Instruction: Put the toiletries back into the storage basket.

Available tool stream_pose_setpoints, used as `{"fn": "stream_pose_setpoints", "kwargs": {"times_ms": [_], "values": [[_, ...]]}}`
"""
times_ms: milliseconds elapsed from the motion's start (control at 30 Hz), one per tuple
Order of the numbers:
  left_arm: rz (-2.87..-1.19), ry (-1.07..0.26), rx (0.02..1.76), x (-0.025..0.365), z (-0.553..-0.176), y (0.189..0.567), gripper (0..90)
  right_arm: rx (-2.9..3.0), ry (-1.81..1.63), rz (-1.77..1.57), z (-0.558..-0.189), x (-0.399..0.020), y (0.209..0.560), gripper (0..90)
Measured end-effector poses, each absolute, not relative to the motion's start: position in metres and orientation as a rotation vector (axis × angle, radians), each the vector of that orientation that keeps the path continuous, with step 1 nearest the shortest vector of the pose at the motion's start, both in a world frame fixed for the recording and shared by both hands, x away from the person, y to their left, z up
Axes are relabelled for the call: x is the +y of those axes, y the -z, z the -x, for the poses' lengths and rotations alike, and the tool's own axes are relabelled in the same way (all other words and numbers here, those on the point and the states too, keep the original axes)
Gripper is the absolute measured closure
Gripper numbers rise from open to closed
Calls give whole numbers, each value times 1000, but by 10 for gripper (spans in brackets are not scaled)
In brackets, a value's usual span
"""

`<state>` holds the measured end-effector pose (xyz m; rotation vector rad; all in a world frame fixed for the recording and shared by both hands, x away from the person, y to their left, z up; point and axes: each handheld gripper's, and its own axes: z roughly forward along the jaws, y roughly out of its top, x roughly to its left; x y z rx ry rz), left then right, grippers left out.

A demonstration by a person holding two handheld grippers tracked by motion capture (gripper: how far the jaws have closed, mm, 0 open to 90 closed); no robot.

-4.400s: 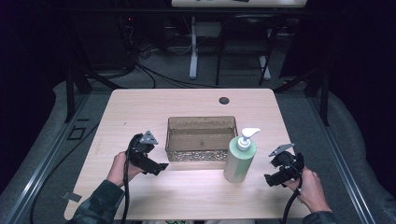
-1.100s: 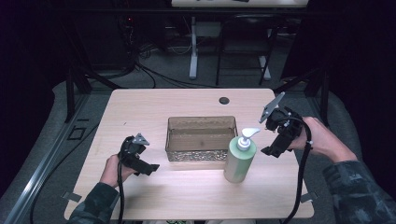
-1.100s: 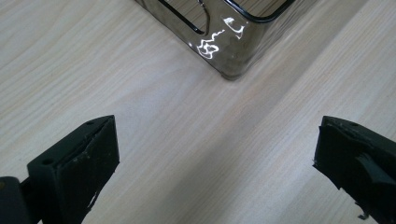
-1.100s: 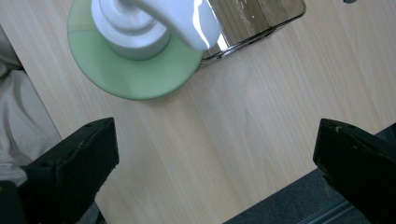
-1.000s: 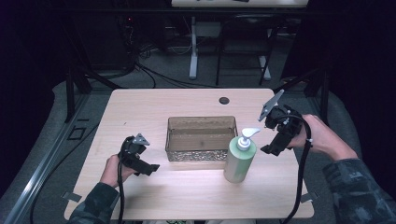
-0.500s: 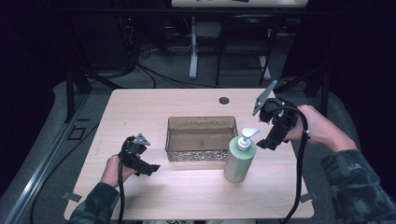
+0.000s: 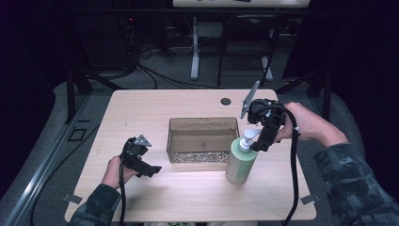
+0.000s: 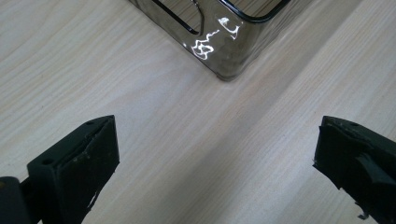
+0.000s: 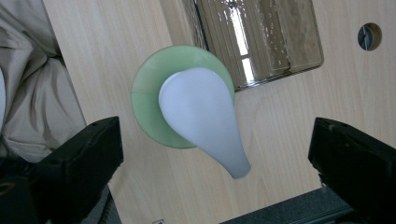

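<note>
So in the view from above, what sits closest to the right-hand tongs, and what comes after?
From the right tongs:
1. White pump head of the green bottle, directly beneath them.
2. Clear tub, just left of the bottle.
3. Small dark hole in the table's far edge.
4. Left tongs, across the table.

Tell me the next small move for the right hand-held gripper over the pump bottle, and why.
Probably lower the right hand-held gripper straight down. It hangs above the green pump bottle, looking down on the white pump head, which lies between its jaws but clear of both. The jaws have just been closing, yet touch nothing, so a short descent should bring them level with the pump.
</note>
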<state>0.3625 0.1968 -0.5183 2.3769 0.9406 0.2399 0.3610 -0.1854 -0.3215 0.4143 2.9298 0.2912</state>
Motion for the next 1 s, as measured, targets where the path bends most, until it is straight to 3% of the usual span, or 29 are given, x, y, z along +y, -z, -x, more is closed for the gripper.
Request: {"fn": "stream_pose_setpoints", "kwargs": {"times_ms": [100,433,700,1000], "values": [[-2381,-233,940,197,-363,518,1,2950,-257,-374,-361,-178,324,297],[-2388,-236,938,196,-363,519,1,2986,-195,-289,-362,-166,329,488],[-2396,-228,931,194,-363,520,1,2987,-130,-254,-363,-160,331,571],[-2390,-221,929,195,-363,521,1,3011,-92,-227,-366,-156,333,597]]}}
